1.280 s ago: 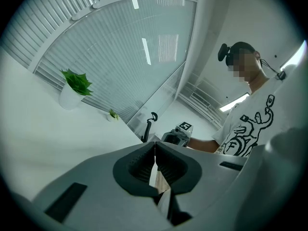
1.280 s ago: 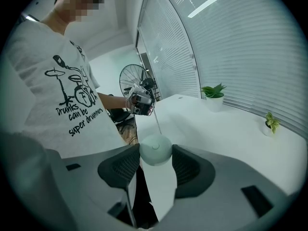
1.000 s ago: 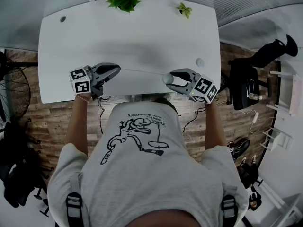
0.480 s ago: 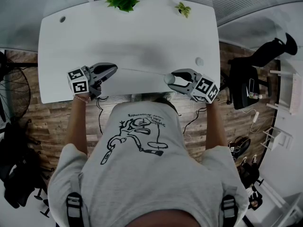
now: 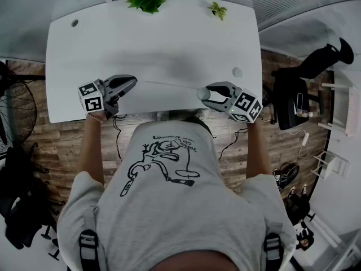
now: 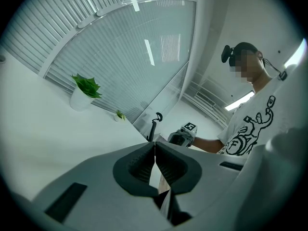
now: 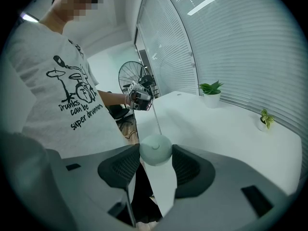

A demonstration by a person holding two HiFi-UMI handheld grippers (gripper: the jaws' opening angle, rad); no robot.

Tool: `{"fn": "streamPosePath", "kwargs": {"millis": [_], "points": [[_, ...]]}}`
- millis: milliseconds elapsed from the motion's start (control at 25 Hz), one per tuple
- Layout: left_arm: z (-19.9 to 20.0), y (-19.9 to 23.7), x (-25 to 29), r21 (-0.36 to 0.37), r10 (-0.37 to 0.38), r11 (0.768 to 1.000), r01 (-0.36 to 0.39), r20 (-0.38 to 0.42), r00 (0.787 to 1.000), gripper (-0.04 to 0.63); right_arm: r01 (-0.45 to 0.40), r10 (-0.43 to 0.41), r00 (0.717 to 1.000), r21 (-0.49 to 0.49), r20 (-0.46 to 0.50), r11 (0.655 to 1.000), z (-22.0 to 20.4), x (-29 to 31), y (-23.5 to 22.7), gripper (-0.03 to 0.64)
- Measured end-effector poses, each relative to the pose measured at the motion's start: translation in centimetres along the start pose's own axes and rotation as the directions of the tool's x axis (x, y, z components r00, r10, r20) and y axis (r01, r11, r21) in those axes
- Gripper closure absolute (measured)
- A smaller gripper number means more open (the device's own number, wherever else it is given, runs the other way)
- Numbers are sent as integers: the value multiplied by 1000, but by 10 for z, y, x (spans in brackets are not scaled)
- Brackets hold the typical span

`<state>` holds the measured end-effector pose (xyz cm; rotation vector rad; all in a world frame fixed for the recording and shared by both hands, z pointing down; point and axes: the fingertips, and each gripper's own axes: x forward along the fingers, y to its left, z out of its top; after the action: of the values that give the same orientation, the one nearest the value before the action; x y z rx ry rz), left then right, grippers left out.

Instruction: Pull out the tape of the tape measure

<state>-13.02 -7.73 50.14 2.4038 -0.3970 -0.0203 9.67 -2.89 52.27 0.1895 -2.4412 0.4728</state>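
pale green tape measure [image 7: 155, 149] clamped in our right gripper [image 5: 203, 94], tape [image 5: 167, 85] stretched left-right above the white table [image 5: 169, 33] near its front edge, end pinched in our closed left gripper [image 6: 154, 150], wood floor [image 5: 62, 145] below

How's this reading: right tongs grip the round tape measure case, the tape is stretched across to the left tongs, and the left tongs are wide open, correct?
Not quite. The left gripper view shows the left tongs shut on the tape, not wide open. The rest stands: the right tongs grip the round case, tape stretched across.
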Motion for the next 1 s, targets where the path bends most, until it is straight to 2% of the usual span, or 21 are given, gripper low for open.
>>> {"fn": "streamPosePath", "kwargs": {"millis": [1000], "points": [[1,12,-18,-9,57,998,-57,-1,998,571,12,-12,1000,9,-22,1000,-10,-5,-2,396]]}}
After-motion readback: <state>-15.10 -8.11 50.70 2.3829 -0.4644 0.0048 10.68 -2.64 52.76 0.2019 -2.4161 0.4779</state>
